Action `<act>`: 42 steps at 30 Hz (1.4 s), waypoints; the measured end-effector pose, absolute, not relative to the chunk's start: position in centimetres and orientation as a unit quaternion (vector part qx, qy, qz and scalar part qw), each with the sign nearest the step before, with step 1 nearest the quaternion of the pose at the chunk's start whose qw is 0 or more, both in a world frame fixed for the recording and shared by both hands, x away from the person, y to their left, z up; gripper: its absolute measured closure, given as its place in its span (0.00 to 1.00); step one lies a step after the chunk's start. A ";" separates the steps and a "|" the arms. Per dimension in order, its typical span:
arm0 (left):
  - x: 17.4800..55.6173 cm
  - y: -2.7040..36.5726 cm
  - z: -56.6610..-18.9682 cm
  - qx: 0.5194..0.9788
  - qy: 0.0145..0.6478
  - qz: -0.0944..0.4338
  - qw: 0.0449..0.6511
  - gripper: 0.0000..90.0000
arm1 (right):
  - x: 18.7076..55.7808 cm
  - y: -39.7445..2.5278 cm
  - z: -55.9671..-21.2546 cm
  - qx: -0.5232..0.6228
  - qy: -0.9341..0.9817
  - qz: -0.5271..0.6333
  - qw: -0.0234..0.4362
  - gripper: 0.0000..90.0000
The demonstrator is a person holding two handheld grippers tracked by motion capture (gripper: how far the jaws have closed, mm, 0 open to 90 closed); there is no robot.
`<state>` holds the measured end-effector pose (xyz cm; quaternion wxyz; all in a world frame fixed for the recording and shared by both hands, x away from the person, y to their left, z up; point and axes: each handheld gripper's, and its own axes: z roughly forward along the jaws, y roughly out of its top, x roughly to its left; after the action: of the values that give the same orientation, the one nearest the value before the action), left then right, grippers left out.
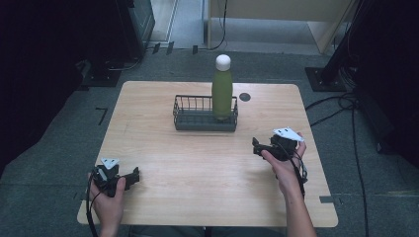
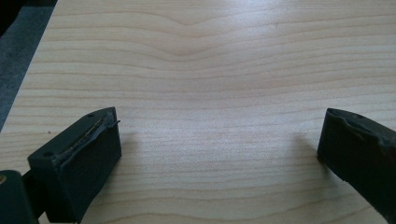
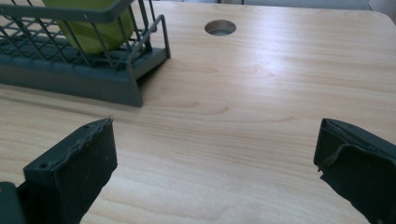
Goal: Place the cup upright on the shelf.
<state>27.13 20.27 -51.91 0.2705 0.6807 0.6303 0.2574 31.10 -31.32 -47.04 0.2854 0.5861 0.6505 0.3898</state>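
The left gripper (image 1: 132, 176) lies low over the table (image 1: 197, 163) near its front left corner, held in the person's left hand (image 1: 109, 197), with its jaws spread wide and nothing between them. In the left gripper view the left gripper (image 2: 219, 149) frames only bare pale wood grain, and a strip of grey floor (image 2: 14, 60) shows past the table's edge at the upper left of that view.

The right gripper (image 1: 257, 146) sits nearer the right edge, about midway along it, held in the right hand (image 1: 282, 165) with its grey three-cornered plate on top (a cable trails back along the wrist). Its jaws also stand wide apart and hold nothing. In the right gripper view the right gripper (image 3: 215, 154) looks across open wood toward the corner of a dark wire basket (image 3: 70, 74), which is apart from the jaws.

The basket (image 1: 205, 121) stands toward the back edge, roughly centred. A green bottle (image 1: 222, 91) with a white cap stands upright in its right end. Just beyond the basket's right corner is a round hole (image 1: 244, 97) in the tabletop, seen also in the right gripper view (image 3: 220, 27).
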 end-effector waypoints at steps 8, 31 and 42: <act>27.1 20.3 -51.9 0.682 0.630 0.257 0.270 0.00 | 29.9 -32.6 -48.0 0.599 0.644 0.383 0.282 0.00; 27.1 20.3 -51.9 0.682 0.630 0.257 0.270 0.00 | 25.8 -37.2 -50.5 0.633 0.627 0.352 0.285 0.00; 27.1 20.3 -51.9 0.682 0.630 0.257 0.270 0.00 | 24.2 -39.0 -51.5 0.647 0.625 0.329 0.287 0.00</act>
<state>27.12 20.28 -51.90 0.2695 0.6817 0.6296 0.2572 24.21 -39.04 -51.54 0.2874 0.6467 0.6253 0.3290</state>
